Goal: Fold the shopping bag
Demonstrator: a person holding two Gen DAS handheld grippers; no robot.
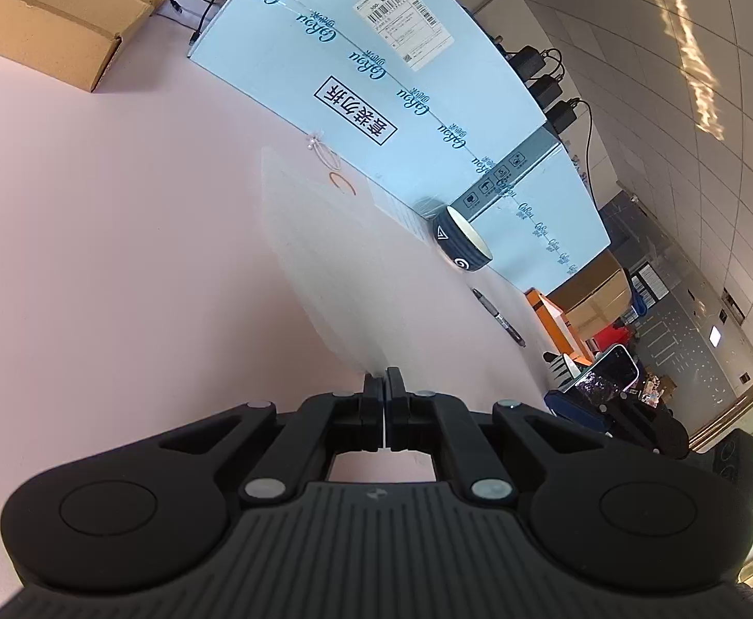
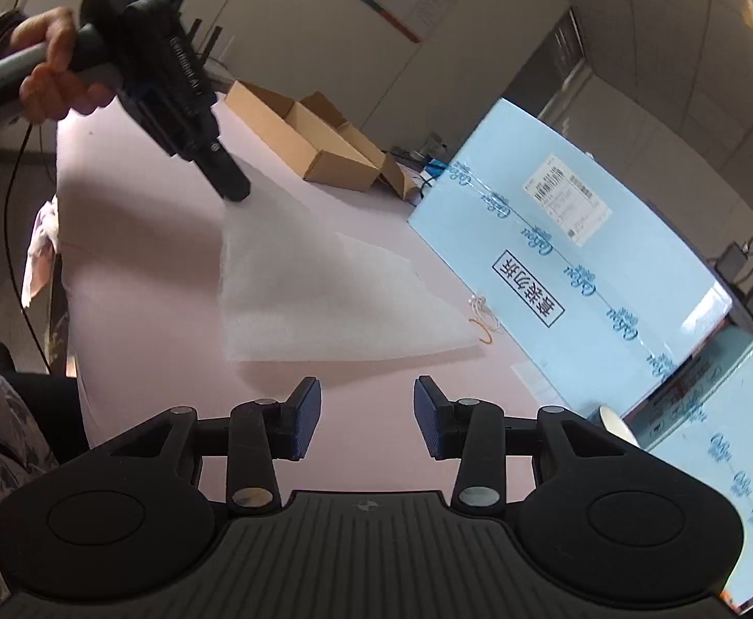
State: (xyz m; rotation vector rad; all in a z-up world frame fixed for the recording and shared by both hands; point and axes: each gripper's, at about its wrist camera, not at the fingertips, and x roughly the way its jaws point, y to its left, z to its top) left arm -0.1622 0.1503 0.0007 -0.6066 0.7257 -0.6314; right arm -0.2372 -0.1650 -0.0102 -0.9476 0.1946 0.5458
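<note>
**Left gripper pinching a corner of the bag, right gripper spread wide above the table**

On my left wrist view, the left gripper [image 1: 384, 379] has its jaws pressed together on a thin white edge of the shopping bag [image 1: 324, 237]; only a sliver of material shows between the pads, so I read the grip from the right wrist view, where the same gripper [image 2: 234, 191] lifts one corner of the bag [image 2: 319, 299] off the table. A hand [image 2: 53, 77] wraps its handle at the far left, partly cut off by the frame.

My right gripper [image 2: 366, 412] stands wide apart and holds nothing, hovering just near of the bag's near edge.

The bag is white, translucent and hard to separate from the pink table [image 2: 159, 309] in the left view. It slopes from the raised corner down to a flat far-right corner, where a thin drawstring and an orange mark [image 2: 482, 332] show; I cannot tell what that mark is.

Beyond the bag on the right lies a long pale-blue carton [image 2: 582, 258] with a shipping label. A dark bowl [image 1: 461, 245] sits against it, only its rim showing in the right view. A pen [image 1: 500, 317] lies near the bowl. An open cardboard box [image 2: 314, 139] sits at the far side. The background past the table is too distorted for me to make out.
</note>
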